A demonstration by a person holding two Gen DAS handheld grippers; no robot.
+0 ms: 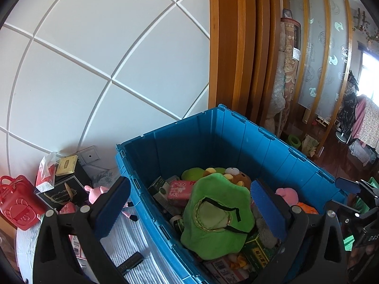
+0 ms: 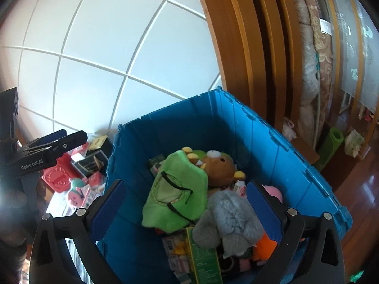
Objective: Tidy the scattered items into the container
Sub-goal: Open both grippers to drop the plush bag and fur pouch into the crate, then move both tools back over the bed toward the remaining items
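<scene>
A blue plastic crate (image 1: pixel 236 137) (image 2: pixel 260 137) holds several toys and boxes. On top lies a green plush hat (image 1: pixel 218 215) (image 2: pixel 177 189); a brown bear plush (image 2: pixel 222 168) and a grey furry plush (image 2: pixel 227 217) lie beside it. My left gripper (image 1: pixel 189 208) is open and empty above the crate's left rim. My right gripper (image 2: pixel 187 210) is open and empty above the crate's contents. Outside the crate on the left lie a pink plush (image 1: pixel 97 193), a red case (image 1: pixel 17 203) (image 2: pixel 58 177) and black boxes (image 1: pixel 61 189).
The crate stands on a white cloth surface (image 1: pixel 132 243) against a white panelled wall (image 1: pixel 94 59). A wooden door frame (image 1: pixel 236 47) and rolled rugs (image 1: pixel 289 71) stand behind on the right. Small pink boxes (image 2: pixel 94 182) lie left of the crate.
</scene>
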